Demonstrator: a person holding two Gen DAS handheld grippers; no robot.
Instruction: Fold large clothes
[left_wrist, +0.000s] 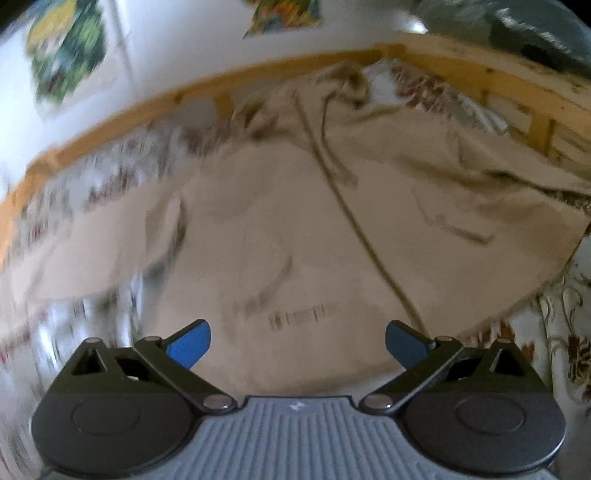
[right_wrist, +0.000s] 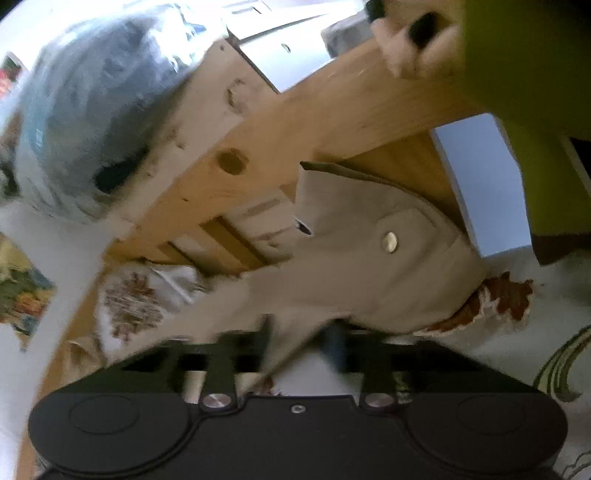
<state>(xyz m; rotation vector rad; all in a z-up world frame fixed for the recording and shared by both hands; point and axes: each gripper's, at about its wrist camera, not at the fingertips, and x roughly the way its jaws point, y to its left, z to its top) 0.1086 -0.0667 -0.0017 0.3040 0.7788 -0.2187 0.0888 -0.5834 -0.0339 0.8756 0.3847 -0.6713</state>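
A large beige coat (left_wrist: 295, 221) lies spread over the bed, its front opening running down the middle. My left gripper (left_wrist: 297, 341) is open and empty just above the coat's near part, blue fingertips (left_wrist: 192, 341) wide apart. In the right wrist view my right gripper (right_wrist: 301, 343) is shut on a part of the beige coat (right_wrist: 362, 266), which has a tab with a metal snap button (right_wrist: 389, 242) and hangs lifted in front of the bed frame. The view is blurred.
The floral bedsheet (left_wrist: 569, 332) shows around the coat. A wooden bed frame (left_wrist: 258, 79) runs along the far side and the corner (right_wrist: 295, 122). A plastic-wrapped bundle (right_wrist: 92, 103) sits on the headboard end. The person's yellow-green sleeve (right_wrist: 524, 74) is at upper right.
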